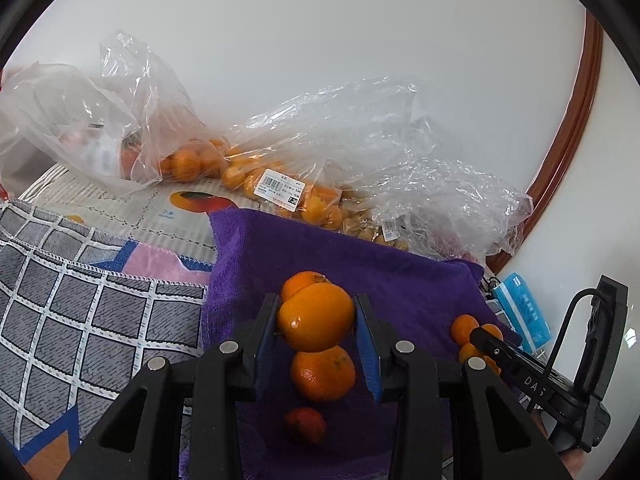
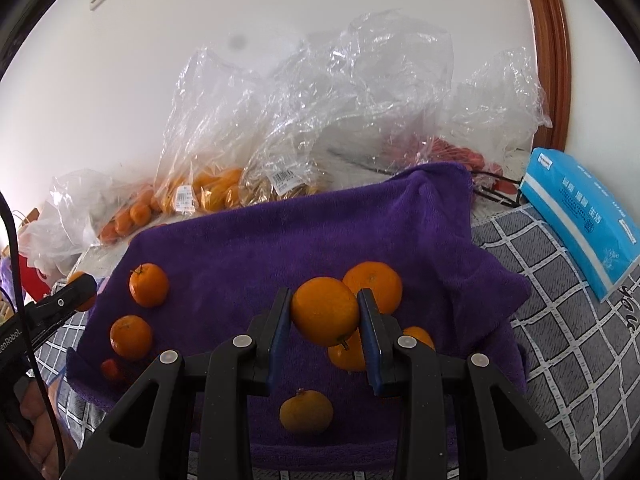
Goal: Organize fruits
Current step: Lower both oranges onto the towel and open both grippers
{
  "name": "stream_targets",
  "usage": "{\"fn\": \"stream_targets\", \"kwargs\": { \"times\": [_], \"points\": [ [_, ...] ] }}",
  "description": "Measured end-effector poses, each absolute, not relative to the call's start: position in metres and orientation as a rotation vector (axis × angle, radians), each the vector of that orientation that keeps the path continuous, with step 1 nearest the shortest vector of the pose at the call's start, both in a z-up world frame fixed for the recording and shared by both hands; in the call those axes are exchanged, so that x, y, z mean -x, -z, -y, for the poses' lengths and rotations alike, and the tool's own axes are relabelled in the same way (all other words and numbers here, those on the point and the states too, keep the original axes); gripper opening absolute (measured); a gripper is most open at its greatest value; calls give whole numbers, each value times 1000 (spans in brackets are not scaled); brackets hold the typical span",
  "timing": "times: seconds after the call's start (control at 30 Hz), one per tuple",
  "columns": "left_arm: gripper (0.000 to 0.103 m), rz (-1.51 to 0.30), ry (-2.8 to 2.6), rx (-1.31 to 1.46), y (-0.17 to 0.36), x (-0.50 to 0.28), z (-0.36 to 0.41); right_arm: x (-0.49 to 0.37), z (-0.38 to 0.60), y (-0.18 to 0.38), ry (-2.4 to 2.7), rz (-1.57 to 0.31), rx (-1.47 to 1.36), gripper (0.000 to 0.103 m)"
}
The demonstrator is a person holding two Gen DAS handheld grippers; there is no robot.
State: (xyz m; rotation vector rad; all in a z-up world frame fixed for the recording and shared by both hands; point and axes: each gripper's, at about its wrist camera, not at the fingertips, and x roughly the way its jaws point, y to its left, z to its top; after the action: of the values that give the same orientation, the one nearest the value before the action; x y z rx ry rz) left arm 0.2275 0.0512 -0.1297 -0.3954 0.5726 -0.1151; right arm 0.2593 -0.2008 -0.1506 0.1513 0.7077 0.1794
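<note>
Your left gripper [image 1: 316, 318] is clenched on an orange [image 1: 316, 316], its blue pads pressed against the fruit's two sides, and holds it above the purple towel [image 1: 400, 280]. Your right gripper [image 2: 325, 314] likewise grasps a second orange [image 2: 325, 310] between its pads, over the same towel. The purple towel is the landmark. On it, seen from the right wrist, lie loose oranges: two near its left edge [image 2: 149, 290], one just behind the held fruit [image 2: 376, 284], one partly hidden beneath it, and one toward the near edge [image 2: 306, 410]. A small red fruit [image 1: 306, 426], possibly a strawberry though too blurred to say, sits on the towel below your left gripper. Behind the towel's far edge, clear plastic bags [image 2: 320, 112] hold more oranges and other produce. A blue tissue pack [image 2: 580, 216] rests right of the towel on the checked cloth [image 2: 560, 320] covering the desk.
</note>
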Motion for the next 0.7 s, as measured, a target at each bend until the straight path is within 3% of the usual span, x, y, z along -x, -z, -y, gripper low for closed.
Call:
{"fn": "stream_targets", "kwargs": {
  "times": [0.7],
  "points": [
    [35, -612, 166, 388, 140, -235, -44, -254, 190, 152, -183, -690, -114, 33]
  ]
}}
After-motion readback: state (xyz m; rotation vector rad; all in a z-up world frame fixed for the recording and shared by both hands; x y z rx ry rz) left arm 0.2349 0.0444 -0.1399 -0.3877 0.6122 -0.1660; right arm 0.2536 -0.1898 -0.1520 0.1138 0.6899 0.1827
